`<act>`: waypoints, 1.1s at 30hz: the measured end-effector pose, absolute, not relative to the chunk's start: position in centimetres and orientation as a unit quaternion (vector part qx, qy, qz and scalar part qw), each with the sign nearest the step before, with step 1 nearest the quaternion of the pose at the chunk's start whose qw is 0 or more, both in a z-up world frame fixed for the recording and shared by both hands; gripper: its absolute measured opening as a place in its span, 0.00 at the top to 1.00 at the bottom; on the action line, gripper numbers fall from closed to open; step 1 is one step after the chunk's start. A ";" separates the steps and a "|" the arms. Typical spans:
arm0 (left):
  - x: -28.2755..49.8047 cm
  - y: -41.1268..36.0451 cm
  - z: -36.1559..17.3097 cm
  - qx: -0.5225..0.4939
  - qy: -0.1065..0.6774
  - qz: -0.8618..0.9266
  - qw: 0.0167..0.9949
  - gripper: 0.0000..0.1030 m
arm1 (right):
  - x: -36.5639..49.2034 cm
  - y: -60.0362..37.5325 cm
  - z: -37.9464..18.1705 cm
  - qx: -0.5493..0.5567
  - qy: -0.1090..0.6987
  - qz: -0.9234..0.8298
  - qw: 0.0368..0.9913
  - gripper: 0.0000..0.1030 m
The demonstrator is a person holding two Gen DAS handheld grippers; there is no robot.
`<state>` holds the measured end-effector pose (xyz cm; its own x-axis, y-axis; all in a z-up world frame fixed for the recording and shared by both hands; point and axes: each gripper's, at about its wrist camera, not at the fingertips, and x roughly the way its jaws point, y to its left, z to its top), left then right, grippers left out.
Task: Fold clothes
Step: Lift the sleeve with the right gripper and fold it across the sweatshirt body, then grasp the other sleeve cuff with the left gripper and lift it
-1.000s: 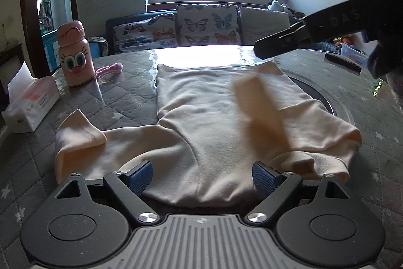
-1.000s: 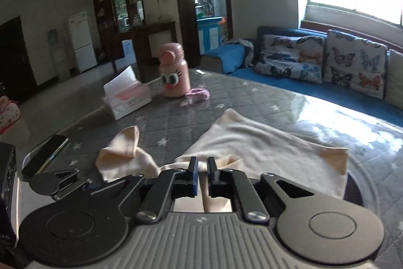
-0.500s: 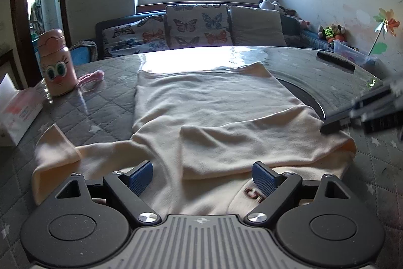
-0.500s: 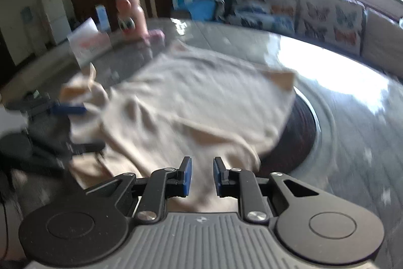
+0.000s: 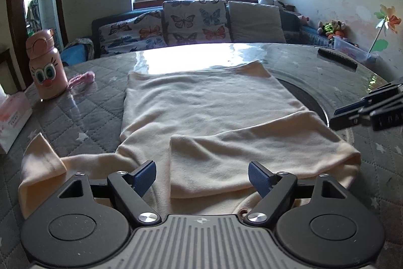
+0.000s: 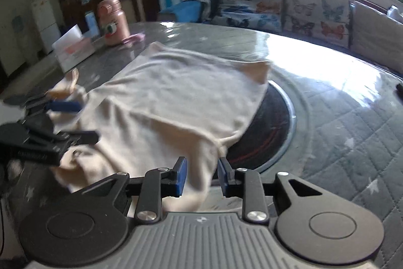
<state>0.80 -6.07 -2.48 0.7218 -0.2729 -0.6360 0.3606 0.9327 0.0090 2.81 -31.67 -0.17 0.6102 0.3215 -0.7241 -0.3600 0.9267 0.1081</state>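
The cream shirt lies flat on the quilted table, one sleeve folded across its chest, the other trailing toward 8 o'clock. The left gripper hangs over the collar end, fingers wide. The right gripper is partly open; it seems clear of the cloth, though blur obscures this. A pink bottle stands at 10 o'clock.

Nothing here reads cleanly. The tissue box at the left edge carries red print, too small and blurred to make out.
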 end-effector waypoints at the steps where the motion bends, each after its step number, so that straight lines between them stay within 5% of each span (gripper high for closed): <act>1: 0.9 -5.9 -2.7 0.064 0.336 -0.169 0.924 0.23 | 3.1 -32.0 -0.2 -0.018 0.400 0.184 0.898 0.74; 5: 1.2 -5.7 -3.1 0.063 0.344 -0.166 0.922 0.27 | 3.2 -32.5 -0.6 -0.010 0.404 0.179 0.897 0.74; 11: 1.5 -5.8 -2.7 0.064 0.343 -0.165 0.923 0.55 | 2.5 -32.0 -0.7 -0.012 0.401 0.186 0.897 0.73; 13: 1.6 -5.7 -2.4 0.062 0.342 -0.163 0.924 0.76 | 2.2 -31.9 -0.5 -0.012 0.398 0.188 0.898 0.71; 16: 1.6 -5.5 -2.0 0.061 0.338 -0.161 0.925 0.87 | 1.4 -31.7 -0.3 -0.018 0.394 0.196 0.898 0.66; 26: 1.8 -6.3 1.7 0.066 0.289 -0.164 0.941 0.96 | -1.4 -30.2 -0.4 -0.048 0.385 0.224 0.894 0.50; 33: 1.9 -7.4 5.2 0.071 0.256 -0.194 0.944 0.94 | -1.6 -29.3 -0.8 -0.062 0.379 0.223 0.896 0.49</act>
